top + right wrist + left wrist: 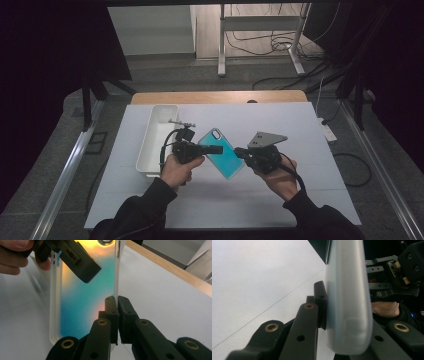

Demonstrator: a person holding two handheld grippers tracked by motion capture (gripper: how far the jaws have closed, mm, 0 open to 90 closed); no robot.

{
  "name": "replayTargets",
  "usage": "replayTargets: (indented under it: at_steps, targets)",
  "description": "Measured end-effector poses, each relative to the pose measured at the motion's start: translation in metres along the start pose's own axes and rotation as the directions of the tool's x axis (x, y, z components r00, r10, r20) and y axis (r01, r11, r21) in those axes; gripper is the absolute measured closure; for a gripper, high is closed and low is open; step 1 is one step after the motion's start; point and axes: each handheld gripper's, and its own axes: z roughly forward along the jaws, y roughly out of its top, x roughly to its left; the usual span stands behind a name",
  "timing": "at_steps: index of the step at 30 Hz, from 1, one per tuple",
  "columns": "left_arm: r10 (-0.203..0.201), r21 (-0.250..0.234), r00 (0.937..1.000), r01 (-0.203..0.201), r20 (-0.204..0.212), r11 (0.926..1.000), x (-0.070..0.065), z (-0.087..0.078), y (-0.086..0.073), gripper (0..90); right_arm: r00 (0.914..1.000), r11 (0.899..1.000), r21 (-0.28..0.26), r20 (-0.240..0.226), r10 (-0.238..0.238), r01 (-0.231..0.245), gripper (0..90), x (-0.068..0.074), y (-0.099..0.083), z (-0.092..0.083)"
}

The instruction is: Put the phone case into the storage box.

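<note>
A teal phone case [222, 152] is held above the white bench [310, 130], between the two hands and clear of its surface. The left tongs [216, 149] clamp the case's left edge; in the left gripper view a jaw presses flat against the case's wall [348, 297]. The right tongs [240, 152] are closed on the opposite rim, pinching the thin edge [116, 277] between both jaws. A white rectangular tray [155, 137] sits on the bench just left of the left hand [179, 169].
</note>
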Motion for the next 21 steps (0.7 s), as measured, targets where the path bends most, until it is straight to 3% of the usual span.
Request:
replayTargets:
  at_steps: [7, 9, 14, 16, 19, 21]
  targets:
    - [0.025, 0.003, 0.9995, -0.025, -0.019, 0.9997, -0.001, -0.002, 0.0, 85.9, 0.9997, 1.0, 0.001, -0.015, 0.017, -0.017, 85.3, -0.001, 0.0, 0.0]
    - [0.046, 0.005, 0.9979, -0.046, -0.045, 0.999, -0.003, -0.004, 0.0, 86.0, 0.9985, 0.999, -0.007, -0.036, 0.041, -0.041, 78.9, -0.003, 0.001, -0.002]
    - [0.073, 0.002, 0.9958, -0.073, -0.056, 0.9973, -0.001, -0.01, 0.0, 85.8, 0.9943, 0.997, 0.001, -0.07, 0.08, -0.08, 61.7, -0.009, 0.002, -0.009]
    - [0.087, 0.007, 0.9946, -0.087, -0.056, 0.9962, -0.001, -0.012, 0.001, 85.8, 0.9905, 0.995, 0.008, -0.095, 0.099, -0.099, 53.7, -0.012, 0.003, -0.01]
    - [0.097, 0.003, 0.994, -0.097, -0.05, 0.9953, -0.001, -0.013, 0.001, 85.7, 0.9866, 0.993, 0.02, -0.115, 0.115, -0.114, 48.6, -0.014, 0.003, -0.009]
    - [0.126, 0.018, 0.99, -0.125, -0.064, 0.992, -0.003, -0.016, 0.001, 85.7, 0.9788, 0.992, 0.023, -0.161, 0.127, -0.125, 40.7, -0.016, 0.003, -0.009]
